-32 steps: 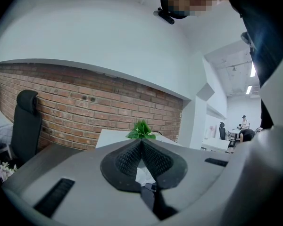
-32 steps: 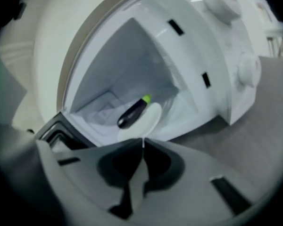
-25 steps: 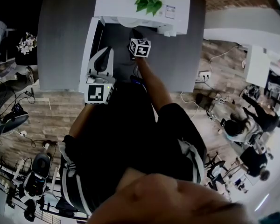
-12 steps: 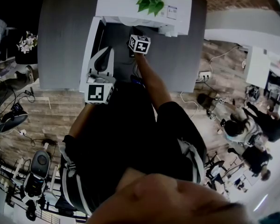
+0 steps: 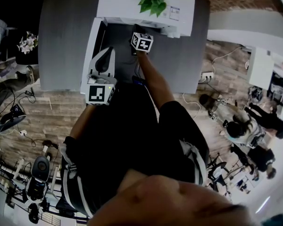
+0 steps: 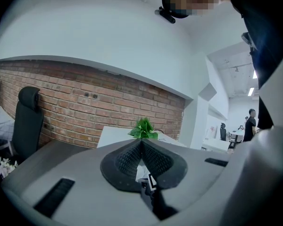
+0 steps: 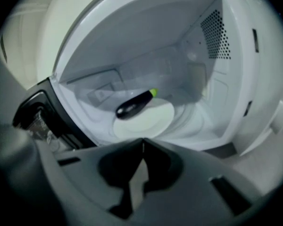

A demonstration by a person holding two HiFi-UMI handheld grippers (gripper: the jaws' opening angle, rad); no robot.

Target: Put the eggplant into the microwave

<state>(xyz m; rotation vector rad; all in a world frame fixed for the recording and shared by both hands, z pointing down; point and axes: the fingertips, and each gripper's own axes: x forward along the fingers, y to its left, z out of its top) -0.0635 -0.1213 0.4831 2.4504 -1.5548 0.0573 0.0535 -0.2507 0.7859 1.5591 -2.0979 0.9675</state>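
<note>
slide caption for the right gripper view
Eggplant on the plate inside the open microwave; right gripper, jaws shut and empty.

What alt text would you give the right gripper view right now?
A dark eggplant with a green stem lies on the white plate inside the open microwave. The right gripper, fingers shut and empty, sits in front.

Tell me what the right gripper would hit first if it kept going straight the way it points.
Probably the near edge of the white plate inside the open microwave. The eggplant lies further back on it. Depth is hard to judge.
</note>
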